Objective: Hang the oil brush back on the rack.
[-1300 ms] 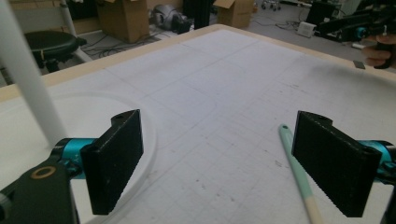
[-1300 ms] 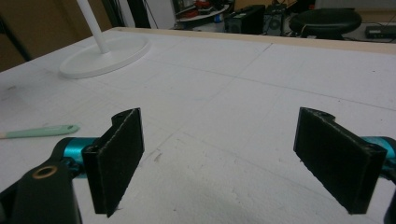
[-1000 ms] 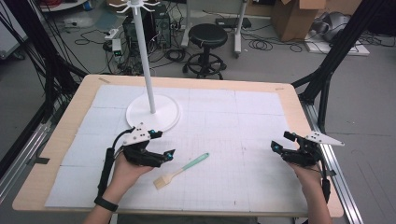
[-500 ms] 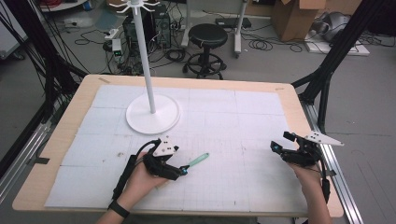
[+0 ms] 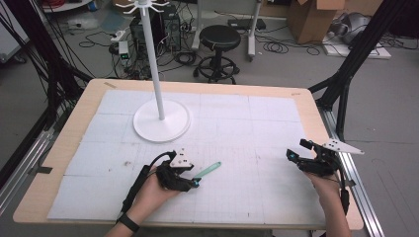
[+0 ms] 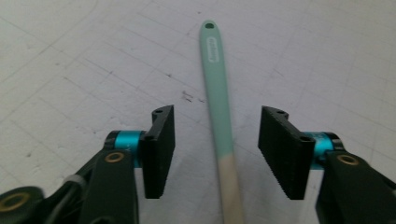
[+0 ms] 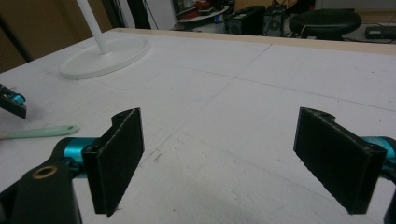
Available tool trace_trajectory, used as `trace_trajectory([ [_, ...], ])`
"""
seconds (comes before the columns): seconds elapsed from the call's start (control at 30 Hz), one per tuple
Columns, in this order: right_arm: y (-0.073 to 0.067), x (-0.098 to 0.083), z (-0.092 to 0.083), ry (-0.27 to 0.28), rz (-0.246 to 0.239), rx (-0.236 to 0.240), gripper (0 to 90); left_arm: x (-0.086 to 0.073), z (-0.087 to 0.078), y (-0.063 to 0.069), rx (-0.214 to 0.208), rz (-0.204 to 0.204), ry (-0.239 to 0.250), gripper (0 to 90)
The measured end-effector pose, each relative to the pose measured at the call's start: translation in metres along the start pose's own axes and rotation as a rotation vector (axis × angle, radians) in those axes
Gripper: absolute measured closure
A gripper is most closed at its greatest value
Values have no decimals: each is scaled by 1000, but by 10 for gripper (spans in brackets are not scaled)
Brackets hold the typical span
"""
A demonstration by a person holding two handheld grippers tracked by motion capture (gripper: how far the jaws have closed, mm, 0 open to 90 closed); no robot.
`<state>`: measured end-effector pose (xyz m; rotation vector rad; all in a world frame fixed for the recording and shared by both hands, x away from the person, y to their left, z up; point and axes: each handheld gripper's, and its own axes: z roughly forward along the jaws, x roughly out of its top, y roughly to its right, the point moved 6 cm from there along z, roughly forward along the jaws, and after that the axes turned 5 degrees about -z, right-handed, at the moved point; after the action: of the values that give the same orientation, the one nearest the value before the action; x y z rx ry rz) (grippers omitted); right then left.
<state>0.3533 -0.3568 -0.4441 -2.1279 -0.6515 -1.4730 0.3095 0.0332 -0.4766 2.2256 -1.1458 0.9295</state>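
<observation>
A spatula with a teal handle and a beige lower end lies on the white mat. My left gripper sits low over its near end. In the left gripper view the handle runs up between the two jaws of the left gripper. The jaws have just been closing, and a gap still shows on both sides of the handle. My right gripper rests near the table's right edge, open with nothing between its jaws. The right gripper view catches the spatula's tip at far left.
A white stand with a round base and a tall pole rises at the back left of the mat. The wooden table edge frames the mat. A stool and cables stand on the floor beyond.
My left gripper has slid right and down over the spatula's beige end, which it now hides in the high view. Its jaws stand narrower. The right gripper has not moved.
</observation>
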Motion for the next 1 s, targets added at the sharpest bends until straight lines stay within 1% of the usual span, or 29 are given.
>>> trace_trajectory([
  [0.17,0,0,0,2,-3,-1,154,-3,2,0,-1,6,-36,538],
  [0.2,1,0,0,3,-5,-1,154,-4,2,0,1,1,-35,553],
  [0.3,1,0,0,1,-2,-1,154,-4,2,0,6,7,-40,589],
  [0.37,1,1,-1,5,-2,0,154,-4,2,0,2,7,-39,631],
  [0.4,1,1,-1,7,-1,1,154,-5,1,1,8,20,-44,649],
  [0.47,1,1,-1,7,-4,0,154,-5,1,3,4,32,-45,705],
  [0.57,1,1,-1,8,-3,2,154,-5,1,6,13,70,-48,749],
  [0.67,0,1,-1,6,-5,3,154,-5,1,9,28,71,-55,773],
  [0.73,0,1,-1,7,-3,5,154,-5,1,9,26,72,-57,798],
  [0.83,0,1,-1,8,-2,4,154,-6,1,8,14,54,-50,804],
  [1.0,0,1,-1,7,-3,4,154,-6,1,7,10,44,-48,810],
])
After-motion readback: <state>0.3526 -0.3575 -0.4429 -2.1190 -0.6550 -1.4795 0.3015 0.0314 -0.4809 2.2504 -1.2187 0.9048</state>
